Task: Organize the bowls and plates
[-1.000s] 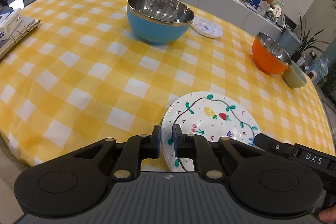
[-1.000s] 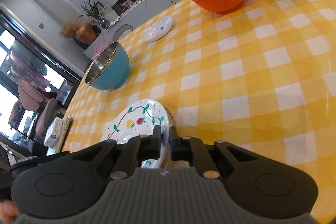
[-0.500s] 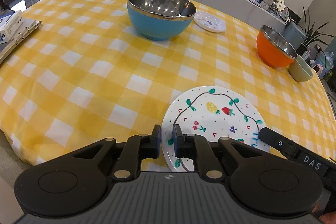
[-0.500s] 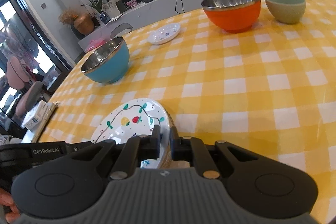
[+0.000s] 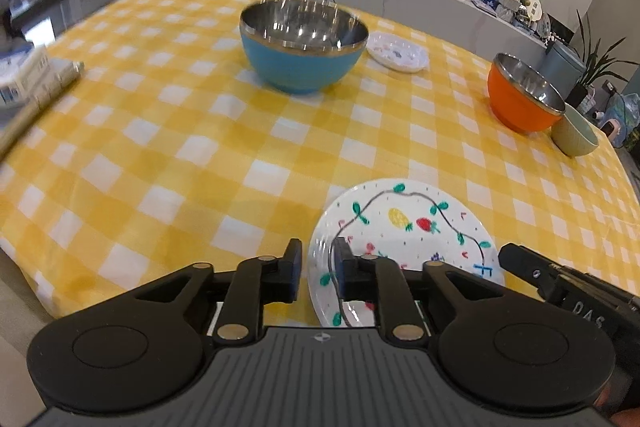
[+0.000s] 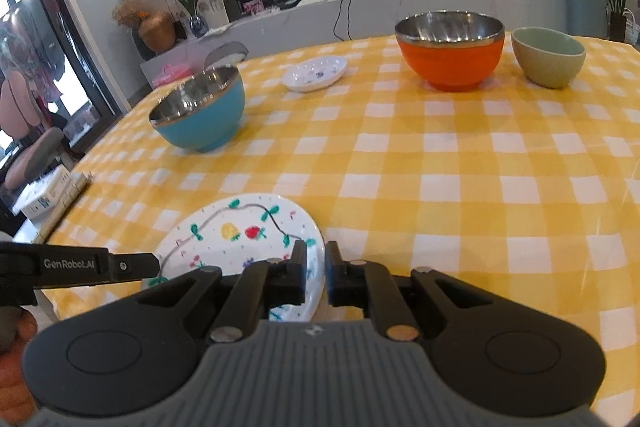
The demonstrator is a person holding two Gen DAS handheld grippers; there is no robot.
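Painted plate (image 5: 404, 227) with fruit and vine doodles lies flat on the yellow checked tablecloth (image 5: 168, 147), near the table's front edge. Both grippers are at it, one on each side.

Left gripper (image 5: 316, 267): jaws straddle the plate's left rim, and they have just been opening. Clear gap on the outer pad's side, so the pads do not clamp the rim; the rim sits between them. Right gripper (image 6: 316, 275): jaws astride the plate's right rim with a narrow gap. They have been easing apart too, and the rim is between the pads. Whether the pads touch the rim, cannot tell.

Around: blue bowl (image 5: 302, 47) with a steel inside, upright, well beyond the plate toward table centre. Small white dish (image 5: 398, 51) just behind and to the right of it. Orange bowl (image 5: 522, 97) at the far right, steel-lined, with the green bowl (image 5: 576, 137) just beside it; touching or not, cannot tell. Box and binder (image 5: 28, 83) at the left table edge. Open cloth lies between the plate and the bowls.

Pose: both grippers point down and forward over the near table edge, angled in toward each other. The right gripper's body shows at lower right of the left view. Part of a hand (image 6: 16, 359) on the left gripper's handle shows at the lower left of the right view.
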